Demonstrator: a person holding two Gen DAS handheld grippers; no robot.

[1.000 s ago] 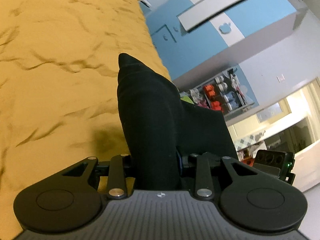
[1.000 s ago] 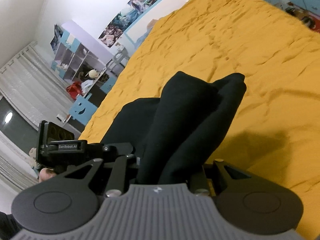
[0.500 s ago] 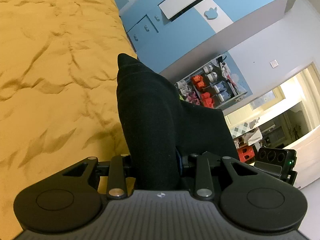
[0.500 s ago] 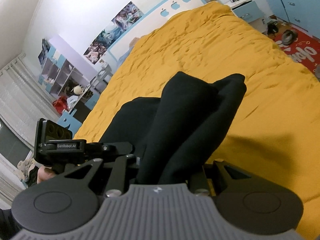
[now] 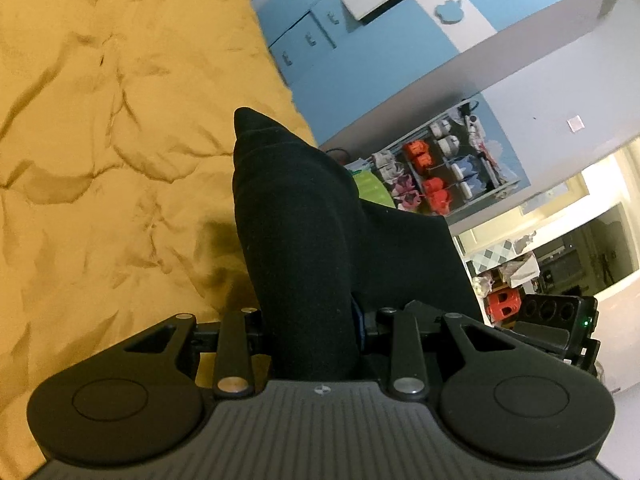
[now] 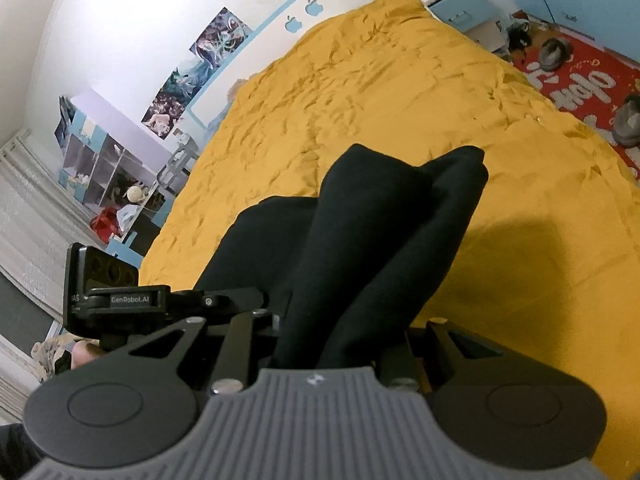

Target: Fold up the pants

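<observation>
The black pants (image 5: 304,240) are bunched up between the jaws of my left gripper (image 5: 312,320), which is shut on them and holds them above the yellow bedspread (image 5: 100,140). The cloth hides the fingertips. My right gripper (image 6: 340,332) is shut on another bunch of the same pants (image 6: 380,232), also lifted over the bedspread (image 6: 380,92). The cloth stretches between both grippers. The other gripper's body shows at the right in the left wrist view (image 5: 560,320) and at the left in the right wrist view (image 6: 116,292).
A blue and white wardrobe (image 5: 400,20) and a shoe rack (image 5: 440,172) stand past the bed's edge. The headboard (image 6: 280,40), a shelf unit (image 6: 100,160), a blue nightstand (image 6: 460,4) and a red rug (image 6: 580,72) surround the bed.
Both grippers have risen and tilted with the pants held in them. More of the room and the bed's far end comes into view. The grips have not changed.
</observation>
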